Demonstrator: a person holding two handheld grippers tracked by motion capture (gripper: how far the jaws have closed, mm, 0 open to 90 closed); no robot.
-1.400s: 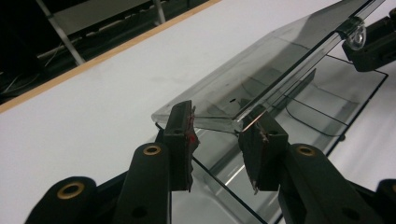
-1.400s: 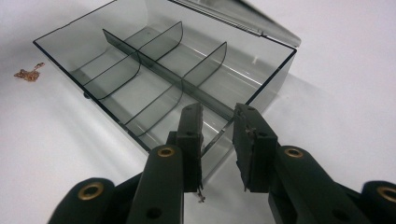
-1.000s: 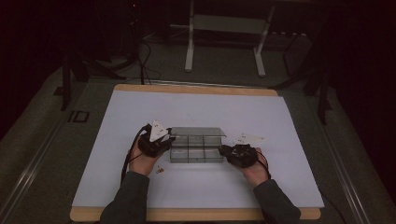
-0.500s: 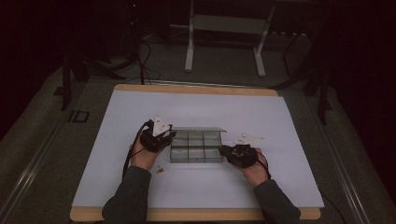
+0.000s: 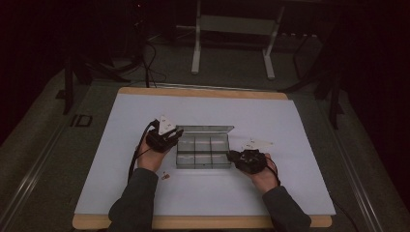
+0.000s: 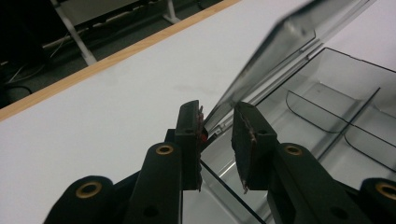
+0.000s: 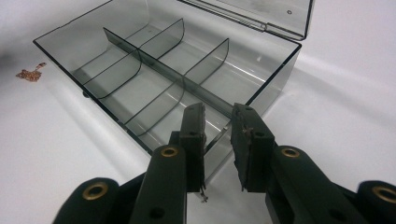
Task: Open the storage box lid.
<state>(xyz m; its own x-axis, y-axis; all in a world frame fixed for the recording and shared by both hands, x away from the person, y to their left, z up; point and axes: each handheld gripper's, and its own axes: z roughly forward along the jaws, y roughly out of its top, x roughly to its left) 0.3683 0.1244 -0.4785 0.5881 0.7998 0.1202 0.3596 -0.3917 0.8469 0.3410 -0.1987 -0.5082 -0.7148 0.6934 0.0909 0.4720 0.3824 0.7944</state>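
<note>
A clear plastic compartment box [image 5: 203,153] lies mid-table on the white mat [image 5: 290,125], its lid [image 5: 205,129] raised at the back. My left gripper [image 5: 170,137] is at the box's left end. In the left gripper view its jaws [image 6: 218,126] are shut on the lid's near corner [image 6: 219,112], holding the lid [image 6: 289,42] tilted up. My right gripper [image 5: 237,157] rests at the box's right front corner. In the right gripper view its jaws [image 7: 217,130] stand narrowly open astride that corner of the box [image 7: 261,88], whose compartments hold nothing.
A small copper-coloured chain [image 5: 166,175] lies on the mat just left of the box's front, and is seen beyond the box as the chain [image 7: 30,73] in the right gripper view. The table's wooden edge [image 5: 203,93] runs along the back, with stand legs [image 5: 196,58] behind.
The lid lay flat on the box a second ago; my left gripper has lifted it up and back. The right gripper has stayed put at the box's right end.
</note>
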